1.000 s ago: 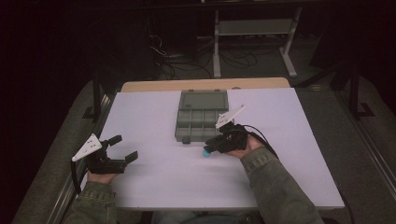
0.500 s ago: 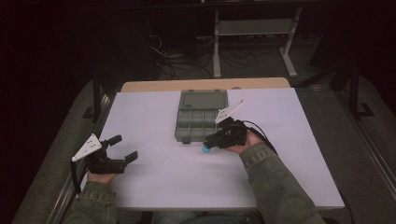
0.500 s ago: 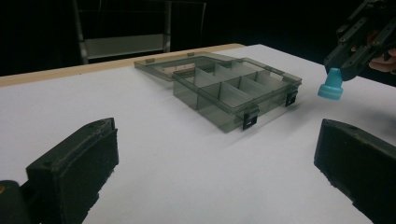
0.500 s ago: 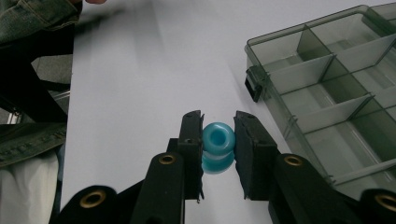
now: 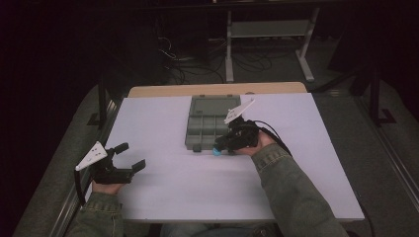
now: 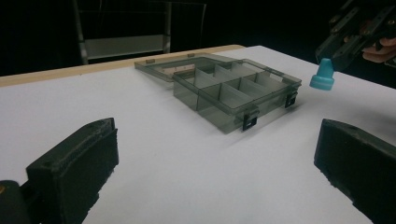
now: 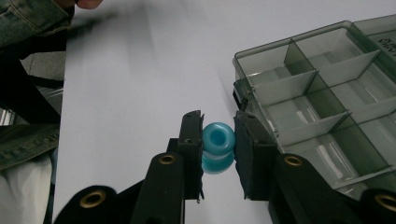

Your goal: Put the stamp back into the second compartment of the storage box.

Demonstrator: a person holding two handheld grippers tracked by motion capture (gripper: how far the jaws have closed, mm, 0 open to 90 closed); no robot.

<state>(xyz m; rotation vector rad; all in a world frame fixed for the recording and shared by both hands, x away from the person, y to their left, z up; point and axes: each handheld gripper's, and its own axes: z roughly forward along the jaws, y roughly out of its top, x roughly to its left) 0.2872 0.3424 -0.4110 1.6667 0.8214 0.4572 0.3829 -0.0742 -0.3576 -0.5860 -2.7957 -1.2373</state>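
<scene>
- Right gripper view: right gripper (image 7: 218,149) clamped on one small blue cap (image 7: 218,147), pads pressing both sides, hollow end facing the camera
- Cap sits just off the near front corner of the open compartment box (image 7: 317,112), a little above the white table (image 5: 163,123); high view puts it at the box's front edge (image 5: 217,151)
- Left gripper (image 5: 129,157) rests low at the table's left, well apart from the box; jaws wide, nothing between them
- Step, as judged: cap is picked up and being carried to the box, not yet over a cell
- Next move likely calls for a short lift over the front wall, centring on one cell, then release
- Count: one blue cap, one box with lid (image 6: 173,67) laid back flat, two grippers; compartments seen look empty, eight as best I can count
</scene>
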